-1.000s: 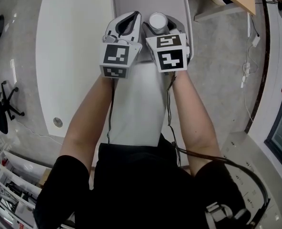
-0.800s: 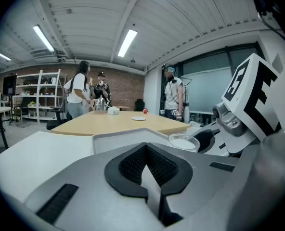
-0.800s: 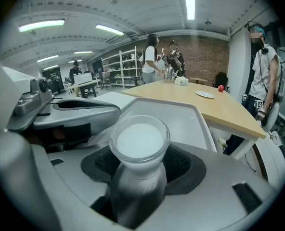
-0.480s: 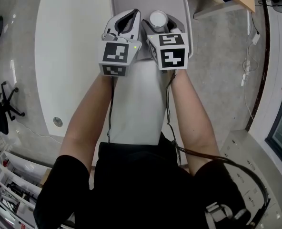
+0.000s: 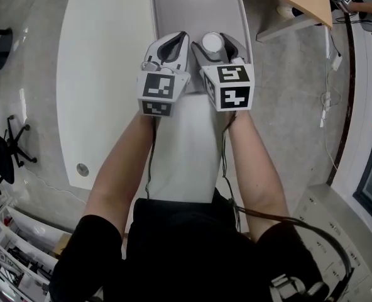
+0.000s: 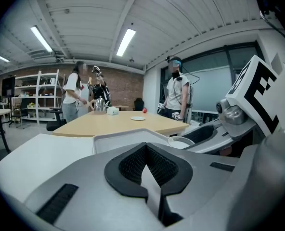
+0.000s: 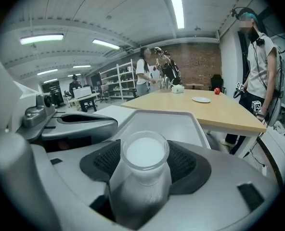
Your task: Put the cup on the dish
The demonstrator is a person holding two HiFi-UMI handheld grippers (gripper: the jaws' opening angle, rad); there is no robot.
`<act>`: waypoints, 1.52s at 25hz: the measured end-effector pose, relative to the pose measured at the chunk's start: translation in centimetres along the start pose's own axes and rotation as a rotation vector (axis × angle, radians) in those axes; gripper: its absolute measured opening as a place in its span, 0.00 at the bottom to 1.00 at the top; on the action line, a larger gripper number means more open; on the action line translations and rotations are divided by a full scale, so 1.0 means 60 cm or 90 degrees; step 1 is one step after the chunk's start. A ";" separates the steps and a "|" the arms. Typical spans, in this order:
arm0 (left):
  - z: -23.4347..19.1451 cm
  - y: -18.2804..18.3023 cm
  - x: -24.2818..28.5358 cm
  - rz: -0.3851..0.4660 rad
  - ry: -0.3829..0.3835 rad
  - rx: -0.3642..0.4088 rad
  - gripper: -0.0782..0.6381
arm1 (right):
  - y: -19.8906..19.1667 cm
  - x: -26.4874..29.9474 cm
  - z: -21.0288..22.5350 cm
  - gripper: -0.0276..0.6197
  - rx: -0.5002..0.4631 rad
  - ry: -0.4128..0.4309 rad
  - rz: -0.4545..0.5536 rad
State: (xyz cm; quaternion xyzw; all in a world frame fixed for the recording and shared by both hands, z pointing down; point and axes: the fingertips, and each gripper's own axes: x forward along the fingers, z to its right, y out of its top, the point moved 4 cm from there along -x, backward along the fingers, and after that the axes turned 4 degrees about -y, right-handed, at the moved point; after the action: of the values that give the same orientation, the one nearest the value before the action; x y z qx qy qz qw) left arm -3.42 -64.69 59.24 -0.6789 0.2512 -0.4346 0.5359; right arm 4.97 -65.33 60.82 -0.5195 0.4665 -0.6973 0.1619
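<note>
The right gripper (image 5: pixel 218 46) is clamping a frosted white cup (image 7: pixel 143 173) by its body. The dark ribbed pads are pressing both sides, and the open mouth is standing clear above them. The cup is sitting over the right-hand part of a grey tray (image 5: pixel 192 5), which I am taking to be the dish. The tray is lying on the white table (image 5: pixel 101 74). No view is showing whether the cup's base is touching the tray floor or hanging just above it.

The left gripper (image 6: pixel 148 176) is pinched together with nothing between its pads, and is hovering just beside the right one.

What could go wrong:
- The cup wall is looking smooth, so it may be sliding in the pads if the squeeze eases before the base is resting flat.
- Letting go while the cup is above the tray would probably be dropping it, and it could tip or roll.
- The tray has a raised lip. A base landing partly on that lip near the right edge would be leaving the cup leaning.
- The two grippers are crowding each other, so the left one may be knocking the cup as the right jaws are spreading.

As for writing, nothing legible is showing. The cup and tray are carrying no label or brand. The only printed patterns are the black-and-white square markers on the gripper cubes, and they are spelling no words.
</note>
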 end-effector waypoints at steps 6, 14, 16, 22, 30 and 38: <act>0.010 0.039 -0.038 0.020 0.001 0.007 0.11 | 0.050 -0.049 -0.010 0.43 -0.007 -0.002 0.044; 0.044 0.138 -0.121 0.066 0.001 0.024 0.11 | 0.139 -0.183 -0.027 0.26 -0.016 -0.056 0.159; 0.063 0.163 -0.151 0.073 0.001 0.028 0.11 | 0.152 -0.231 -0.030 0.15 -0.015 -0.081 0.190; 0.117 0.241 -0.243 0.109 0.000 0.039 0.11 | 0.194 -0.356 -0.071 0.08 -0.011 -0.081 0.245; 0.204 0.323 -0.372 0.149 -0.009 0.035 0.11 | 0.230 -0.517 -0.131 0.06 -0.028 -0.067 0.298; 0.263 0.362 -0.459 0.173 -0.039 0.044 0.11 | 0.230 -0.608 -0.164 0.06 -0.017 -0.054 0.325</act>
State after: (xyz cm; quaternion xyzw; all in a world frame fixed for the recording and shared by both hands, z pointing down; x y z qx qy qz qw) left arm -0.81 -40.91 29.08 -0.6328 0.3093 -0.3457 0.6200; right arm 7.64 -41.72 28.35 -0.4160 0.5845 -0.6051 0.3453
